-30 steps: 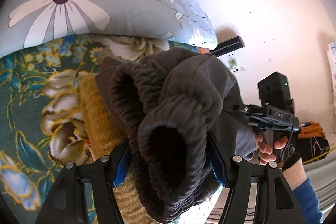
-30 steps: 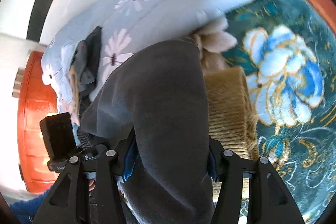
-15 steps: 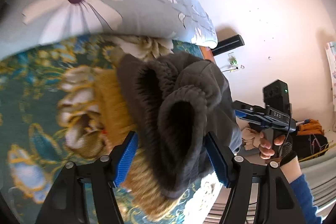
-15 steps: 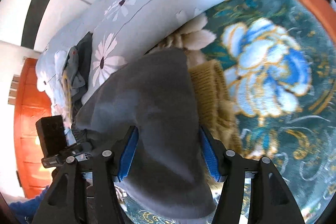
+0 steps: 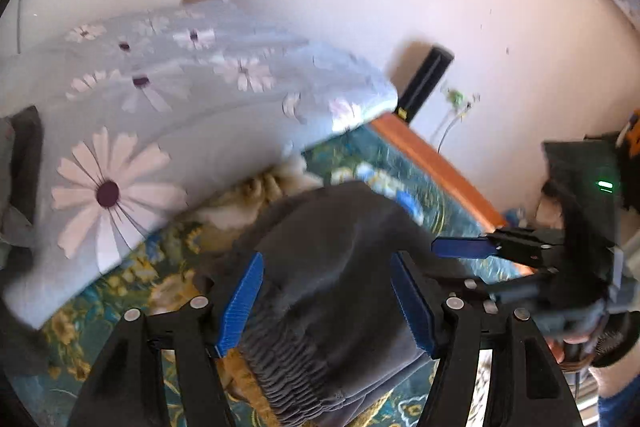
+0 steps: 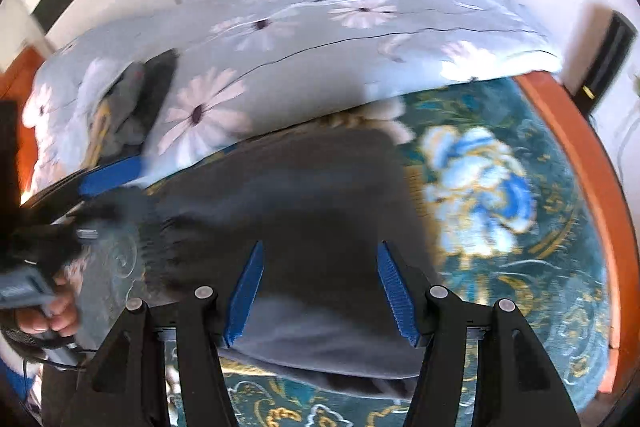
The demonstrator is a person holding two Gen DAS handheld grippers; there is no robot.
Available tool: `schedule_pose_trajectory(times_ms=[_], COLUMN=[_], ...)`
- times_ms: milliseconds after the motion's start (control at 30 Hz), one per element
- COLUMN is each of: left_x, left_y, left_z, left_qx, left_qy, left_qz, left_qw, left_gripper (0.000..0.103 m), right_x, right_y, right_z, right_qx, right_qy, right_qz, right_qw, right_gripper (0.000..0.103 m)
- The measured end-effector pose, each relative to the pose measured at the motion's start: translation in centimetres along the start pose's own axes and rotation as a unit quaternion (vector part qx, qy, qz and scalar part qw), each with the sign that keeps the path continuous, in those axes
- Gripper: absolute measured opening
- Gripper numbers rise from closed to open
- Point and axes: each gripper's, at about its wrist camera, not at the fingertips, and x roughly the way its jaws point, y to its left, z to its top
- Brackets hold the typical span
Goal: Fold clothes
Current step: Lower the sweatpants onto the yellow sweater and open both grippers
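Note:
A dark grey folded garment (image 5: 332, 279) with a ribbed elastic band lies on the teal flowered bedspread (image 5: 380, 167). It also shows in the right wrist view (image 6: 304, 211). My left gripper (image 5: 326, 301) is open, its blue pads on either side of the garment's ribbed end, above it. My right gripper (image 6: 320, 293) is open over the garment's other end. The right gripper shows at the right of the left wrist view (image 5: 472, 247). The left gripper shows at the left of the right wrist view (image 6: 108, 179).
A big pale blue daisy-print quilt (image 6: 320, 39) lies behind the garment. A yellow knitted piece (image 5: 256, 187) sits under the garment. More clothes (image 6: 132, 95) lie on the quilt at the left. The bed's orange wooden edge (image 6: 592, 163) runs at the right, by the wall.
Both grippers have opened and let go of the grey garment, which now lies flat on the bed. Both have pulled back and tilted up; the views are blurred by motion.

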Motion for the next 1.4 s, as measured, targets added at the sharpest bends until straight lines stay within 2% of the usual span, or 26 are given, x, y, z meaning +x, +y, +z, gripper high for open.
schedule_pose_trajectory(times_ms=[100,200,367,533,633,800,867,933,1067,1167,1267,1333,1400], left_x=[1.0,1.4,2.6,3.4,2.8,-0.5,-0.9,-0.2,0.7,1.3,0.4,-0.1,-0.4], left_y=[0.7,1.3,1.8,1.6,0.8,-0.2,-0.7,-0.9,-0.3,-0.5,-0.5,-0.4,-0.3], left_z=[-1.1,-1.6,-2.5,-3.2,-3.3,-4.3,-5.3,-6.1,-6.8,-6.8,-7.0,-7.6,-8.6], left_qx=[-0.003,-0.013,-0.004,0.01,0.031,0.043,0.06,0.073,0.057,0.065,0.052,0.039,0.025], left_qy=[0.008,0.01,0.022,0.027,0.023,-0.022,-0.02,-0.002,0.018,0.03,0.022,0.019,0.019], left_qz=[0.01,0.001,0.012,0.028,0.038,0.044,0.049,0.058,0.054,0.061,0.06,0.061,0.065], left_qw=[0.9999,0.9999,0.9997,0.9992,0.9986,0.9979,0.9968,0.9957,0.9967,0.9956,0.9966,0.9972,0.9974], left_gripper=[0.07,0.07,0.07,0.07,0.07,0.07,0.07,0.07,0.07,0.07,0.07,0.077,0.08], right_x=[0.8,1.1,1.2,2.9,3.3,1.0,0.2,-0.1,0.6,1.0,1.4,1.0,0.6], right_y=[0.0,-0.9,-0.9,-1.0,-1.0,-0.4,-0.1,0.0,-0.2,-0.2,-0.1,0.2,0.6], right_z=[-1.8,-3.5,-4.5,-5.1,-5.2,-5.7,-6.2,-7.0,-7.8,-8.0,-8.2,-8.4,-8.9], right_qx=[-0.017,0.018,0.031,0.041,0.046,0.054,0.051,0.056,0.066,0.075,0.084,0.083,0.081], right_qy=[0.003,-0.007,-0.03,-0.022,-0.019,-0.034,-0.041,-0.041,-0.032,-0.029,-0.025,-0.029,-0.031], right_qz=[-0.052,-0.039,-0.038,-0.042,-0.045,-0.041,-0.048,-0.053,-0.057,-0.061,-0.065,-0.063,-0.064], right_qw=[0.998,0.999,0.998,0.998,0.998,0.997,0.997,0.996,0.996,0.995,0.994,0.994,0.994], right_gripper=[0.061,0.061,0.061,0.062,0.062,0.062,0.062,0.062,0.062,0.062,0.062,0.062,0.062])
